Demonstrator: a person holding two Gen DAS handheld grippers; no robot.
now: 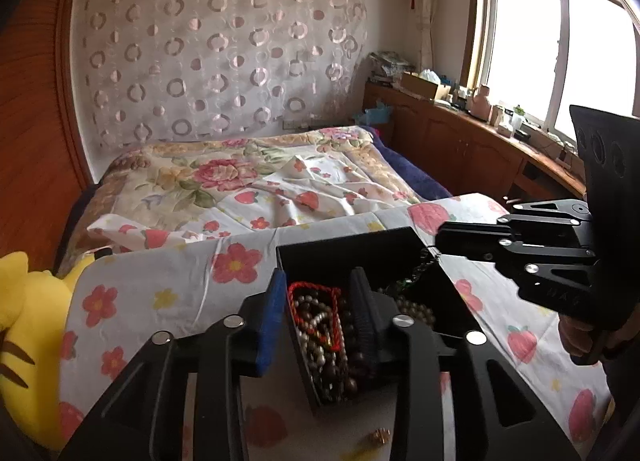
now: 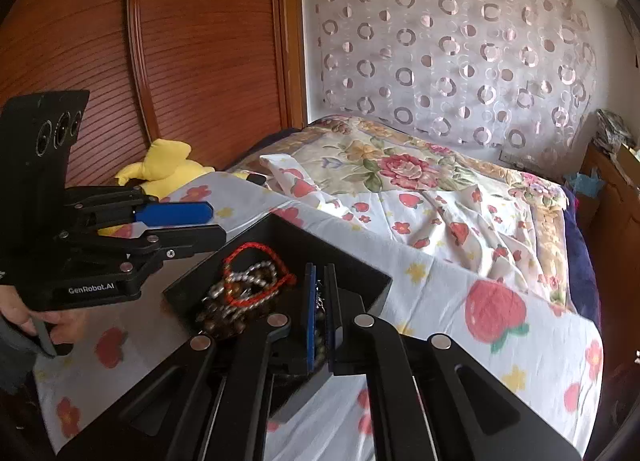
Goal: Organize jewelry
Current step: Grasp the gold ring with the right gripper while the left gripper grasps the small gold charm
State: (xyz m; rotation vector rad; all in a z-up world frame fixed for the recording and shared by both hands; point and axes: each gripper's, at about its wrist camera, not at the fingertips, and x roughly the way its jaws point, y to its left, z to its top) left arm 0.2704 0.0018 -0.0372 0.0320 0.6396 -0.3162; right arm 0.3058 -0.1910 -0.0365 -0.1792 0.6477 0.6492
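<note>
A black open box sits on the flowered sheet, full of bead strings and a red cord bracelet. My left gripper is open, its fingers straddling the box's left wall; the same gripper hovers at the box's left corner in the right wrist view. My right gripper is shut on a thin dark chain that hangs from its tips into the box.
A small gold piece lies on the sheet near me. A yellow plush toy sits at the left. The rumpled floral bed lies behind, and a wooden cabinet stands under the window.
</note>
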